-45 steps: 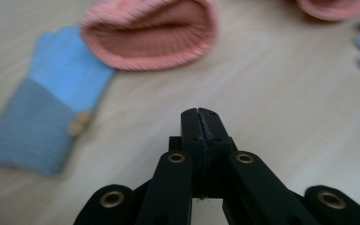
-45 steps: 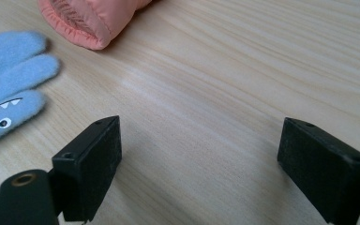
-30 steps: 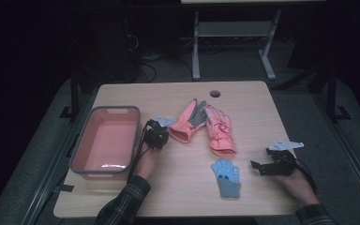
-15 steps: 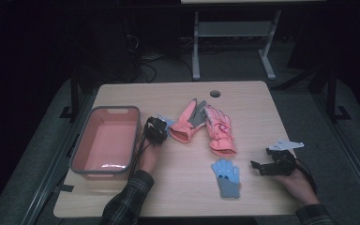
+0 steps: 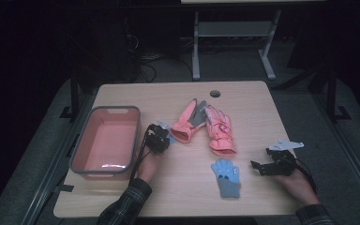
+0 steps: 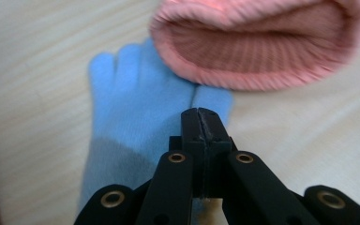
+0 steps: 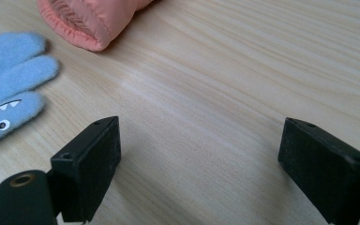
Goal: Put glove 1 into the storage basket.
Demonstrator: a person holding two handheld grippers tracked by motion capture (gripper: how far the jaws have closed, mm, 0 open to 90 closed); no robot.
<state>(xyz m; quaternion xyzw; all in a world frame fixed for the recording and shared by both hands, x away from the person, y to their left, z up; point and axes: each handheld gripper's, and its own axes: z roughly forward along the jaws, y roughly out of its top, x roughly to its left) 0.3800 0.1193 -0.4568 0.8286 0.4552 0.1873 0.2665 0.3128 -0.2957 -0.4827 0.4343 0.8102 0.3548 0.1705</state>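
While pressed together over pale blue knit, seen at far left of the action beside the pink tub [image 5: 104, 140]: left gripper [image 5: 160, 138], jaws shut tight with no gap between the tips in the left gripper view, low over a small blue glove [image 6: 136, 117]. Possibly pinching a fold of that fabric, though hard to confirm from the close, blurred angle. Soft, fuzzy, sky blue, with a greyer band toward the cuff; long axis running up the left gripper view, finger ends pointing away from the jaws and tucked against the ribbed cuff of a pink glove [image 6: 262, 44]. Mostly hidden under the hand in the high view, just a blue sliver between tub and pink cuff.

Further right, mid-table: two salmon-pink padded gloves [image 5: 206, 125], cuffs toward the near edge, fingers angled together toward the far side. Nearer the front edge, a second blue glove [image 5: 227, 177], printed with cartoon eyes and teeth, fingers pointing away from the person.

At far right: right gripper [image 5: 262, 168], jaws spread wide over bare wood [image 7: 225, 84], holding nothing, well apart from the nearest glove.
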